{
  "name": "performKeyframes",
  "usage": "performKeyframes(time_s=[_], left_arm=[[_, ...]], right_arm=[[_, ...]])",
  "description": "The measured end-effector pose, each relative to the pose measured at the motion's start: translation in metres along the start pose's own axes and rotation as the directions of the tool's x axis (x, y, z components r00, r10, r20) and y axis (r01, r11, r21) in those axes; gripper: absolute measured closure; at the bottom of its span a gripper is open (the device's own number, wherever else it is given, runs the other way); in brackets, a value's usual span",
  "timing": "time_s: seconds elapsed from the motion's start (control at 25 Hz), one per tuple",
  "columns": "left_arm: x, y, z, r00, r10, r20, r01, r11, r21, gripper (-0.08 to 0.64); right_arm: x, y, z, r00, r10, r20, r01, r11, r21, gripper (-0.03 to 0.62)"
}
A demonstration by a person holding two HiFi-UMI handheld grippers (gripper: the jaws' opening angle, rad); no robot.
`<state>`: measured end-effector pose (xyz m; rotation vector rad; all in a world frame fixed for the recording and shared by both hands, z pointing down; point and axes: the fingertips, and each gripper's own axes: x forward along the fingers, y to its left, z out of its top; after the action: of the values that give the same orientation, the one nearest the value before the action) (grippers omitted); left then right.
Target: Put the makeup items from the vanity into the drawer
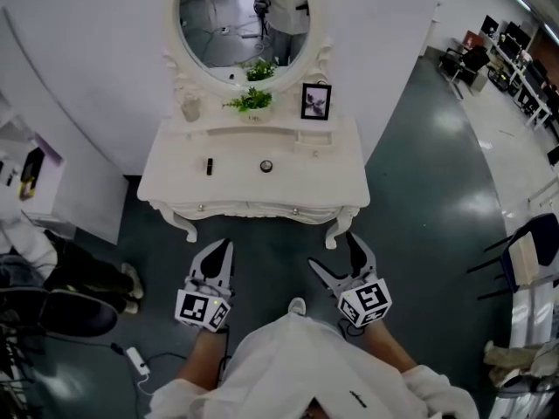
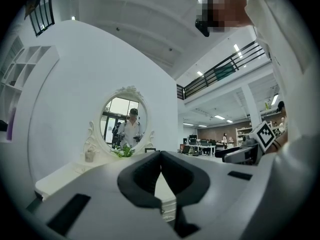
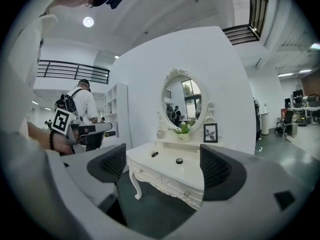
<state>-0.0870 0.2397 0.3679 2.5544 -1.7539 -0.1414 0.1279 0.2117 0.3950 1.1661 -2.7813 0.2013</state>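
Black against the pale top, a small dark tube like a lipstick (image 1: 210, 166) and a round dark compact (image 1: 266, 166) lie well apart on the middle of the white carved vanity table (image 1: 175, 186). They are in front of its raised back shelf, where they are easy to reach from the front edge. At the back of the vanity stand a green potted plant (image 1: 251, 101) and a black framed picture (image 1: 315, 101), under the oval mirror (image 1: 244, 16). The drawer (image 1: 249, 208) under the vanity's front edge is shut, so I judge it must be pulled out first. Both grippers hang before the vanity's front, above the floor, touching nothing. The left gripper (image 1: 225, 250) has its jaws together and empty, probably waiting. The right gripper (image 1: 334, 256) has its jaws spread wide and empty, likely prepared for a knob or an item.
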Motion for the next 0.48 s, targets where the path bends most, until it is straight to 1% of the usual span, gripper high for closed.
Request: performKeyframes(time_s=[0.28,0.48], left_arm=[[0.049,0.002,0.002,0.999,0.040,0.013,-0.039,0.999,-0.005,0.535],[0.068,-0.003,0.000,0.999,0.053,0.011,-0.053,0.998,-0.015,0.534]], right_arm=[[0.019,-0.041,0.013,0.999,0.032,0.016,-0.032,0.999,-0.007,0.137],[0.024,-0.063,0.010,0.999,0.032,-0.004,-0.032,0.999,0.000,0.137]])
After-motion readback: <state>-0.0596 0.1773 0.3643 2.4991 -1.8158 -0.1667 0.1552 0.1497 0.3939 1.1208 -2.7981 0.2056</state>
